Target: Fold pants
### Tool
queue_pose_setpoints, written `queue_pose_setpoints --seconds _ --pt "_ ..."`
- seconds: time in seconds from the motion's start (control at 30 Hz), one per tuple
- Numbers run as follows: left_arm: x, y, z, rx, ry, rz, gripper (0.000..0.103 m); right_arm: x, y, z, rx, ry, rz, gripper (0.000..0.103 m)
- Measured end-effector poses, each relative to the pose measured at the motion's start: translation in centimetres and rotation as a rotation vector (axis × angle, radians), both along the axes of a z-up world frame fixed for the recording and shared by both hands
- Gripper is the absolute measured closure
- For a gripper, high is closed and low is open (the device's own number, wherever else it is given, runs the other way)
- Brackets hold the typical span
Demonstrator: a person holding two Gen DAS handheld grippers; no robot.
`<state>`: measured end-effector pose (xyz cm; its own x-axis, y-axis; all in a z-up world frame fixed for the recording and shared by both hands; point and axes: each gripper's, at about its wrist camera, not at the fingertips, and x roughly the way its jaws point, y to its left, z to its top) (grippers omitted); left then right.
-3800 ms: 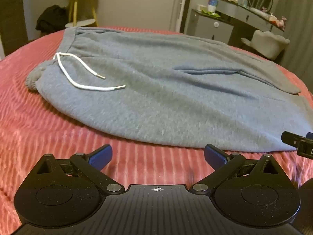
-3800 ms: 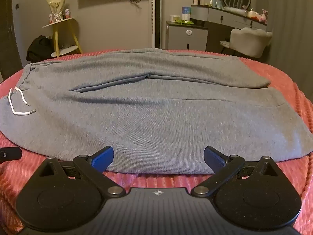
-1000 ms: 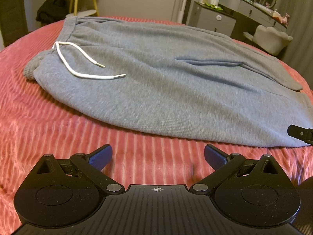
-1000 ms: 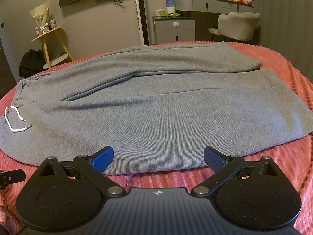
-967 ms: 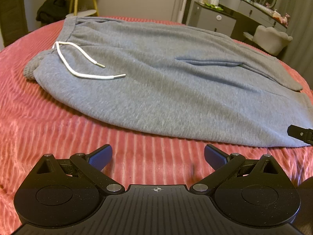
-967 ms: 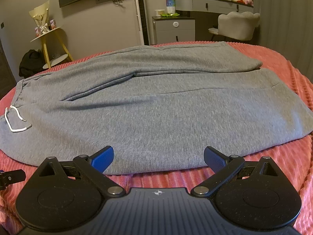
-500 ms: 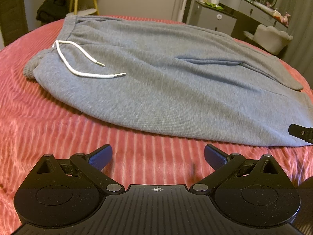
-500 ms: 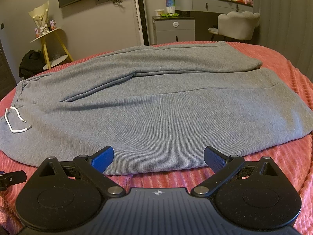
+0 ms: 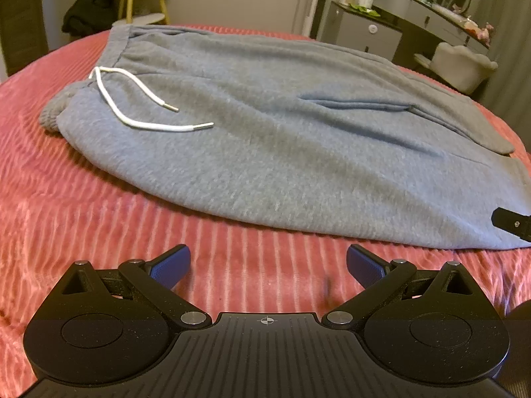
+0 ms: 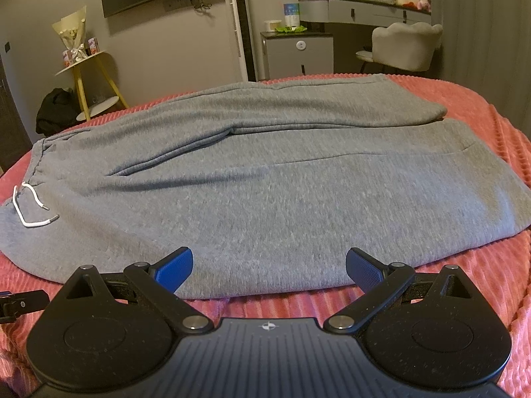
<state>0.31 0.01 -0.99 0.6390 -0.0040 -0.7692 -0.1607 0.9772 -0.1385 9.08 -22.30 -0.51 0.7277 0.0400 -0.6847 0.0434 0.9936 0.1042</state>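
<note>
Overall, no brand, label or writing is legible. Grey sweatpants (image 10: 265, 179) lie flat on a red ribbed bedspread (image 9: 99, 225), long axis running 9 to 3 o'clock in the right wrist view: waistband with white drawstring (image 9: 132, 106) toward 9, leg hems toward 3. Left claw (image 9: 268, 265) is spread wide and empty, over bare bedspread short of the fabric's near edge. Right claw (image 10: 269, 267) is likewise wide apart, gripping nothing, its blue pads (image 10: 176, 267) over the sweatpants' near edge; contact cannot be judged.
</note>
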Motion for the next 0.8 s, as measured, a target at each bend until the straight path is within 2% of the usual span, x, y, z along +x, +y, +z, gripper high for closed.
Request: queue_pose_setpoints --seconds 0.3,0.5,0.7,0.8 --pt "0.4 -0.1 -0.2 -0.001 0.024 -0.005 0.000 -0.3 0.0 0.4 0.005 -0.031 0.012 0.004" --pt "0.7 -0.3 -0.4 0.006 0.034 -0.013 0.000 0.0 0.2 0.2 0.007 -0.013 0.026 0.004" --pt "0.9 -0.3 -0.3 0.022 0.045 -0.007 0.000 0.6 -0.2 -0.1 0.044 0.024 0.036 0.004" --pt "1.6 0.1 0.3 0.025 0.029 0.019 0.000 1.5 -1.0 0.0 0.100 0.025 0.049 0.004"
